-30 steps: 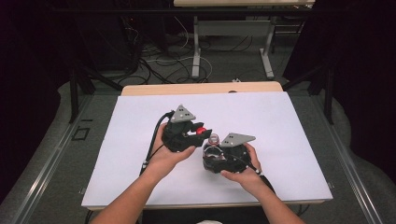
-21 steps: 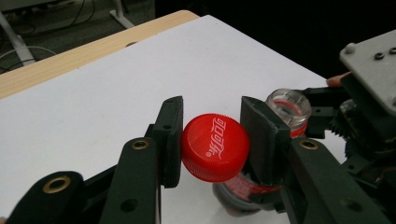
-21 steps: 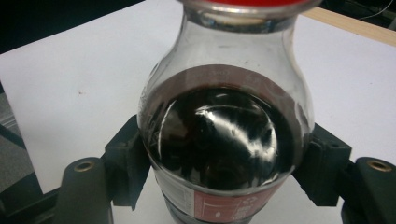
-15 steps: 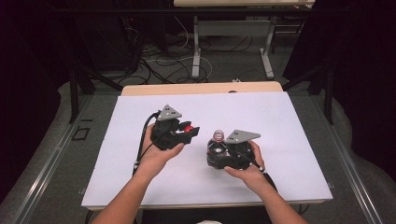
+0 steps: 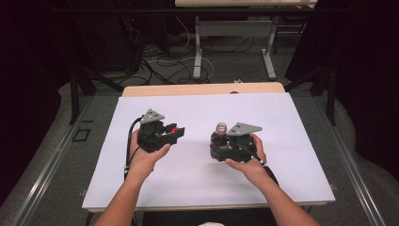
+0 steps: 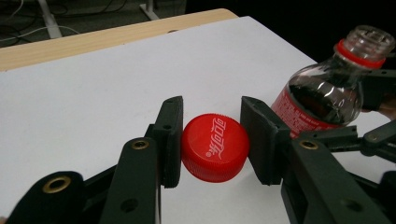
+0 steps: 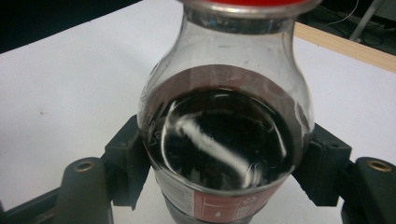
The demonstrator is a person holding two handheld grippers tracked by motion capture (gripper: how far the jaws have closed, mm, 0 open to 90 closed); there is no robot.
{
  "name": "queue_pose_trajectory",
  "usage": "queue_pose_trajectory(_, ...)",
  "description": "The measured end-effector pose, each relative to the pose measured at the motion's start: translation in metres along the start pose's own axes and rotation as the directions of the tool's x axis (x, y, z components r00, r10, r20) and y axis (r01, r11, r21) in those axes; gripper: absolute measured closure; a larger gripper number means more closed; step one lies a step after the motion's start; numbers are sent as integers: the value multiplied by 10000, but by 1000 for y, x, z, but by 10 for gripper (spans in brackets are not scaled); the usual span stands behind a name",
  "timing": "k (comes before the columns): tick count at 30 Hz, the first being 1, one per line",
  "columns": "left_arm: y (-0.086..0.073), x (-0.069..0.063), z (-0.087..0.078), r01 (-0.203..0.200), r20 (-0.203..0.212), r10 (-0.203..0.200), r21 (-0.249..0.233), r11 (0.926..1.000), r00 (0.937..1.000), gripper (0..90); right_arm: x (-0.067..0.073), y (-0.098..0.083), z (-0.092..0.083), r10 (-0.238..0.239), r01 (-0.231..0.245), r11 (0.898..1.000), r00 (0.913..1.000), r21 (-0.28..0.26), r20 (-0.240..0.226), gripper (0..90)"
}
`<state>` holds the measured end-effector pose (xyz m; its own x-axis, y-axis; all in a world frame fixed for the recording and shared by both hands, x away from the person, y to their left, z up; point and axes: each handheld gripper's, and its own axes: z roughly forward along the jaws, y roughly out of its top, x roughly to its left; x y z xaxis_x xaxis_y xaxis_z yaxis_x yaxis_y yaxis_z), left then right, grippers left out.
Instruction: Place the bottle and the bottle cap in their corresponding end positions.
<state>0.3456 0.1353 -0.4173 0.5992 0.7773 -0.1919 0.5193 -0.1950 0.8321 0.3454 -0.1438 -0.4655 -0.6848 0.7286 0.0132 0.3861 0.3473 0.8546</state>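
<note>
A red bottle cap with white lettering sits pinched between the two black jaws of my left gripper, which is shut on it; in the high view that cap shows at the left gripper, left of centre on the table. My right gripper is shut on a small cola bottle with dark liquid and a red label, its jaws against the body on both sides. The bottle stands upright with its mouth uncapped, held by the right gripper.
The white tabletop has free room around both hands. A wooden strip runs along the far edge. Beyond it, table legs and cables lie on the dark floor.
My left gripper has moved left with the cap, away from the bottle, and a little lower. The right gripper and bottle have stayed in place.
</note>
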Motion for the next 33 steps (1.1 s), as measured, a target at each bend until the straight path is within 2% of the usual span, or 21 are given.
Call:
queue_pose_trajectory(1,-1,2,-1,-33,56,32,133,9999,10000,609,-1,3,0,10,-10,10000,10000,8,10,297)
queue_pose_trajectory(7,-6,8,1,51,-189,-48,140,9999,9998,609,-6,21,4,-98,101,9998,9997,-166,214,297)
queue_pose_trajectory(15,-13,13,2,112,-233,-110,73,9999,9997,609,-20,40,20,256,-245,9994,9985,-251,480,297)
queue_pose_trajectory(17,-14,15,2,2,-362,4,165,9999,9993,609,-24,43,25,351,-340,9992,9979,-214,537,297)
queue_pose_trajectory(24,-19,18,5,98,-326,-89,290,9995,9994,609,-39,44,51,872,-841,9957,9924,-381,870,297)
queue_pose_trajectory(26,-20,19,5,75,-344,-64,323,9994,9994,609,-42,44,58,849,-813,9960,9910,-380,1038,297)
queue_pose_trajectory(33,-20,19,4,197,-309,-188,278,9994,9993,609,-47,42,82,863,-842,9962,9891,-222,1197,297)
